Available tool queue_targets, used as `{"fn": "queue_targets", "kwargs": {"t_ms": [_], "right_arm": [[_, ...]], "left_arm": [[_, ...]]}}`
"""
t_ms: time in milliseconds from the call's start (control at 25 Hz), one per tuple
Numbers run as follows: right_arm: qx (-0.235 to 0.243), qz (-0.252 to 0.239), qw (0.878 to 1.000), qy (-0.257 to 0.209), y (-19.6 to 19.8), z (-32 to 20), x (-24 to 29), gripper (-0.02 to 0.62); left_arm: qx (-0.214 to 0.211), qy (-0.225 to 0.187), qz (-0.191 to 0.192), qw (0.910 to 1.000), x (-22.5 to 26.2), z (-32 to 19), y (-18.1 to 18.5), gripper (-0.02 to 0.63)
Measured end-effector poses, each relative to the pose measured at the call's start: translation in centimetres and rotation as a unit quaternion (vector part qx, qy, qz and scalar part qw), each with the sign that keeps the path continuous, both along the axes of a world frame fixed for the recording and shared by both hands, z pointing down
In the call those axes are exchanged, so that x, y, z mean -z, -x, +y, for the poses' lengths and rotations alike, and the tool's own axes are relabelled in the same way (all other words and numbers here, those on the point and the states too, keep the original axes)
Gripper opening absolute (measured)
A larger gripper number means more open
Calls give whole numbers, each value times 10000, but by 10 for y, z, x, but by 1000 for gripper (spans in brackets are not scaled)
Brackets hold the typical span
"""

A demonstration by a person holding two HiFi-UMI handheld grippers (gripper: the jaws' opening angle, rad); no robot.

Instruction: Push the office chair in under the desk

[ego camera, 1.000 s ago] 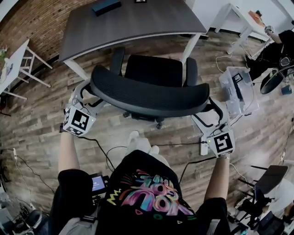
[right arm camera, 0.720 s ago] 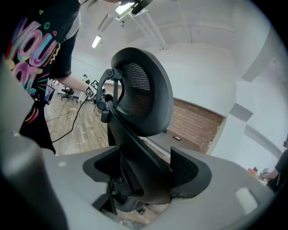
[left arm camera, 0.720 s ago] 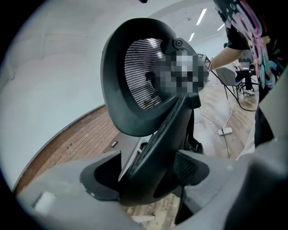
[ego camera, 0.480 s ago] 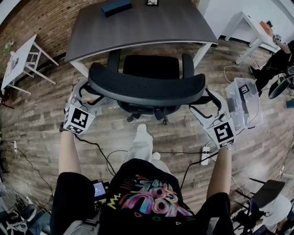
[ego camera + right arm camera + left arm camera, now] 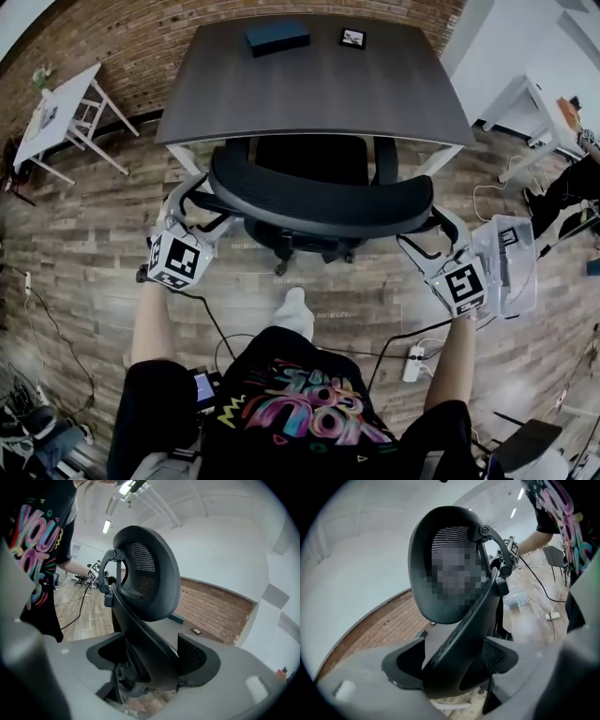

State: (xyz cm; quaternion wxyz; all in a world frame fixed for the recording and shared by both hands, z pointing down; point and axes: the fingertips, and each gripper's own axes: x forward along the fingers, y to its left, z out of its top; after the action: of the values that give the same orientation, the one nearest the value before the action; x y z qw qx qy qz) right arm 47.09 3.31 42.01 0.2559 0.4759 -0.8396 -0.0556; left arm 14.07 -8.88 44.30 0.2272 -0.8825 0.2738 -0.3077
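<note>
Head view: chair (image 5: 319, 202) at desk (image 5: 314, 89) edge. Gripper views: backrest (image 5: 461, 637) between jaws.

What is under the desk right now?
The office chair has its seat front and armrest tips under the desk edge; its backrest is outside. The desktop hides anything farther in.

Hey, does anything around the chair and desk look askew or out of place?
Nothing stands out. The office chair faces the desk roughly squarely, seat partly under it. Only a power strip lies loose on the floor behind.
</note>
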Motion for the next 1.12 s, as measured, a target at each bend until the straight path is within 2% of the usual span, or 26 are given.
{"fn": "queue_targets", "kwargs": {"t_ms": [160, 600, 960, 1120], "right_arm": [[49, 38, 9999, 158, -1, -38, -3, 344], [171, 47, 9997, 148, -24, -140, -3, 360], [264, 54, 9994, 225, -42, -191, -8, 365], [347, 45, 9993, 115, -50, -208, -10, 367]], "left_arm": [[107, 39, 17, 9999, -3, -35, 2, 371], [265, -112, 86, 9996, 2, -114, -15, 371], [506, -57, 29, 9987, -4, -151, -30, 371], [605, 5, -18, 9982, -8, -164, -35, 371]]}}
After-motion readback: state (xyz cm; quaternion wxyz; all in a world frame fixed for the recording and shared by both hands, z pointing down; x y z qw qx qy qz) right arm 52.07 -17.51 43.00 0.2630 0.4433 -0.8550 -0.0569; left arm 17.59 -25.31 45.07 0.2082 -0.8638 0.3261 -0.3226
